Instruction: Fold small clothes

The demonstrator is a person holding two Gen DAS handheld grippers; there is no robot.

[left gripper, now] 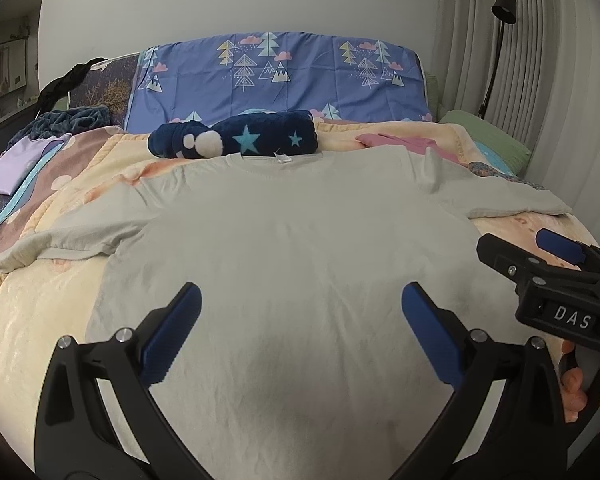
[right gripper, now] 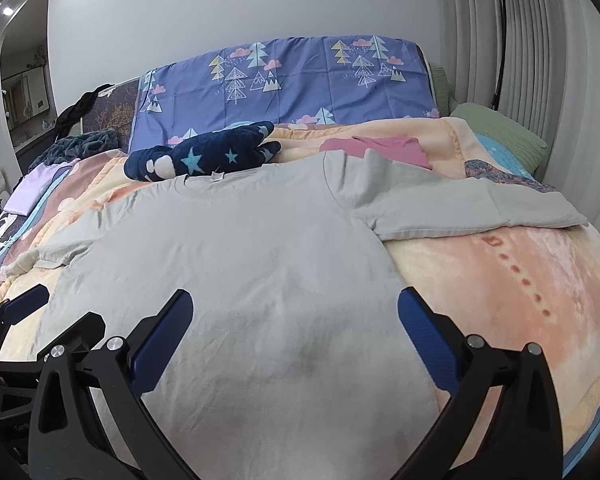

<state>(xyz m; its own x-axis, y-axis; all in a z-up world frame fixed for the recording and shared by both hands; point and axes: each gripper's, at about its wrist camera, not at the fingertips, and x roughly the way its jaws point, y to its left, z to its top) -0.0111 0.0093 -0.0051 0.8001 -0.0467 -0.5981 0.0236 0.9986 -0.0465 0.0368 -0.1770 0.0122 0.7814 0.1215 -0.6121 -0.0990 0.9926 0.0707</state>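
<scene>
Pale grey T-shirt [left gripper: 284,264] lies flat and spread on the peach blanket [left gripper: 32,344], collar at 12 o'clock, both sleeves out at 9 and 3 o'clock; a small ridge of fabric stands up near the right shoulder. Left gripper [left gripper: 300,320] hovers over the shirt's lower body, jaws spread wide, nothing between the blue pads. Right gripper [right gripper: 294,326] sits just beside it at 3 o'clock, over the shirt's right edge, jaws also spread and empty. Contact with the fabric: cannot tell. Right gripper's handle is held by a hand [left gripper: 576,388]. Beyond the collar at 12 o'clock, a navy star-print plush roll [left gripper: 236,138], touching or overlapping it. Pink garment [right gripper: 376,148] at 1 o'clock, blue tree-print pillow [left gripper: 280,76] behind.
</scene>
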